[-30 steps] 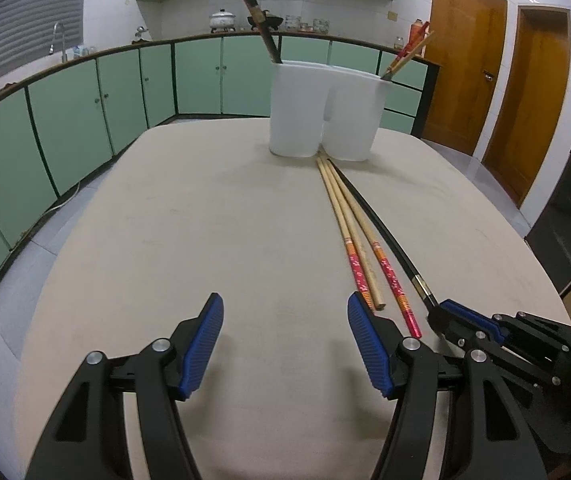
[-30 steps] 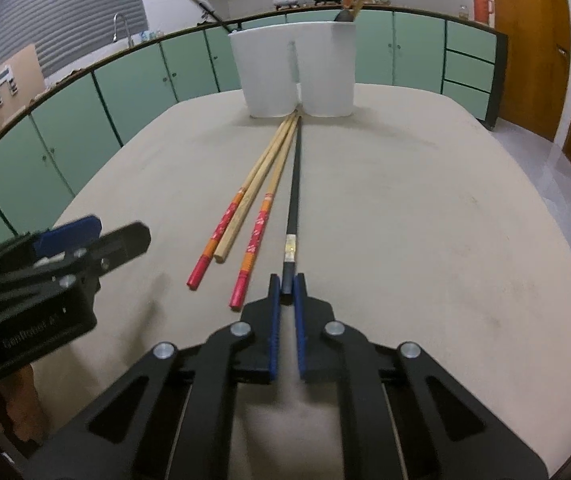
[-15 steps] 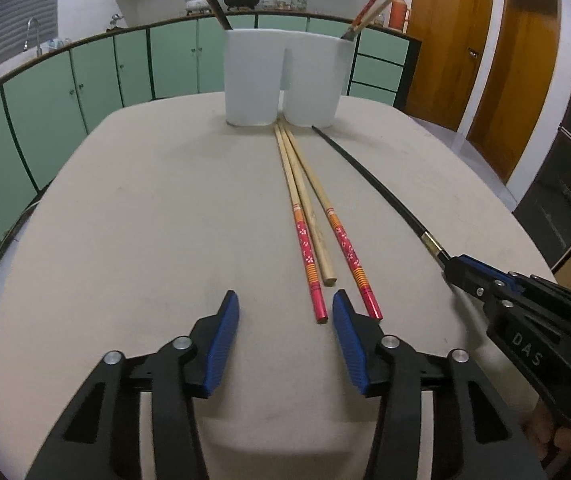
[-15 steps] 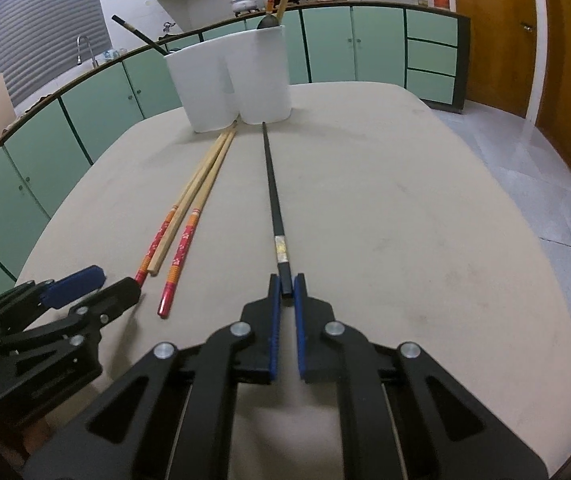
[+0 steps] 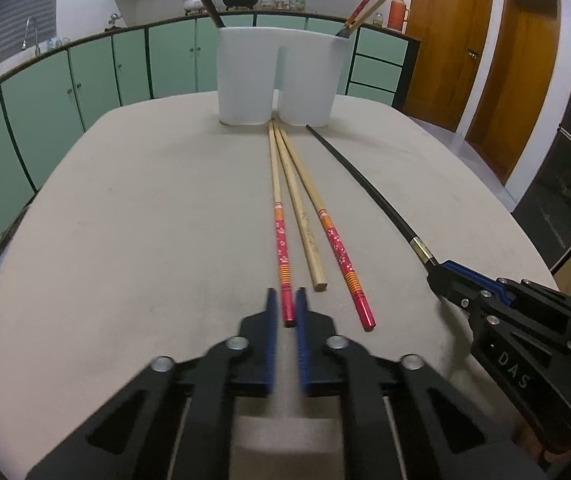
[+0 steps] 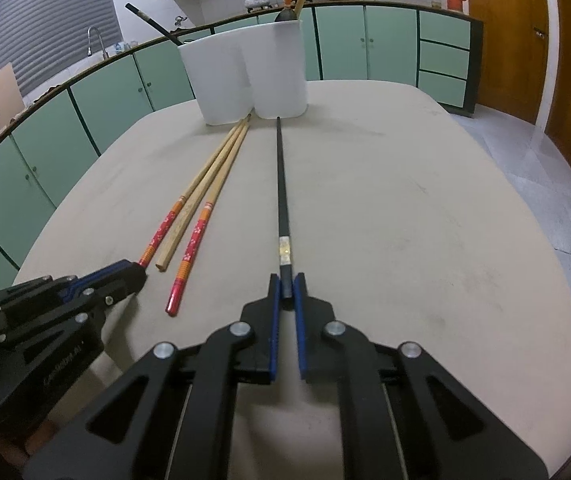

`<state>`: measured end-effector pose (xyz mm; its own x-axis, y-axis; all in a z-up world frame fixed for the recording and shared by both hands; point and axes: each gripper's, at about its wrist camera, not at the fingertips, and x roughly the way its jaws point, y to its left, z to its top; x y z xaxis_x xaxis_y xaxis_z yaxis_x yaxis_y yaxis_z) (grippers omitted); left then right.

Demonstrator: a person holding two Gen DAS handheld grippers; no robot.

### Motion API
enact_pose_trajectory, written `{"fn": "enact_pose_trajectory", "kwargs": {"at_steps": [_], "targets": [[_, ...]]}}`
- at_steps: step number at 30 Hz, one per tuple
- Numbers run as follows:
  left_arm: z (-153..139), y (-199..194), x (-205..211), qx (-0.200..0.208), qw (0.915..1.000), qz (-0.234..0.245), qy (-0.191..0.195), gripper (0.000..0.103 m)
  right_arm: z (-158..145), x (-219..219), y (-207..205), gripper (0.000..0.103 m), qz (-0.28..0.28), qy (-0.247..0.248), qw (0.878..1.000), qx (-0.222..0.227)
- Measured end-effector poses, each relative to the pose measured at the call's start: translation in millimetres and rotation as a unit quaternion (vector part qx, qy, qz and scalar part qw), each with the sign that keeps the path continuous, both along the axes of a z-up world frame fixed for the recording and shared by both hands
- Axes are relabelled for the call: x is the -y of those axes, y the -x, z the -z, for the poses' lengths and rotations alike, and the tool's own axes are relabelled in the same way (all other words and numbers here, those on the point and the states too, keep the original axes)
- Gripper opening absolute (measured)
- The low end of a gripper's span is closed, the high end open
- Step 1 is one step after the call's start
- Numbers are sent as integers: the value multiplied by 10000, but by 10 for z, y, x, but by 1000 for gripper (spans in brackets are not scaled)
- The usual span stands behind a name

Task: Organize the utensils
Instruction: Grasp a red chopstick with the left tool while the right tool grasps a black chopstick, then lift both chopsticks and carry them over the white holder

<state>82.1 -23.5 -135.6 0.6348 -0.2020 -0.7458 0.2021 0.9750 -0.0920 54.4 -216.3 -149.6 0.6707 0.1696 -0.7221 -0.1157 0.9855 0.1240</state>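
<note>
Fingers of the left gripper (image 5: 285,304), jaws just closed, pinch the near red end of the leftmost chopstick (image 5: 281,240); the right gripper (image 6: 286,286) is clamped on the near end of the black chopstick (image 6: 282,184). Both sticks lie on the table (image 5: 125,220), tips pointing to the far white holder (image 5: 277,76). Two loose sticks lie between them. Lifting is best done level and slowly, so each stick does not pivot in its end grip.

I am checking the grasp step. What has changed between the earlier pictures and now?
The left gripper slid right to the leftmost red-handled chopstick and its jaws have just closed on its end. The right gripper stayed shut on the black chopstick. The other chopsticks and the white holder did not move.
</note>
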Motion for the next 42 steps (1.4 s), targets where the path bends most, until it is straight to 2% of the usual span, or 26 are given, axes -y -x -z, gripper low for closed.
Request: {"fn": "enact_pose_trajectory", "kwargs": {"at_steps": [6,18,30,42], "targets": [[-76,14,-31,90,9999,-52,61,6,-83,27,33,6,-77,-89,9998,128],[-610,121,-86,782,9969,-111,-13,6,-511,43,150,6,-189,-44,9978,635],[-1258,98,-198,1635,9863,-103,192,6,-1117,174,149,6,-195,-177,9924,1203],[-1723,-161,-217,1979,9794,124,377,6,-1792,299,-156,6,-346,-429,9880,1442]]}}
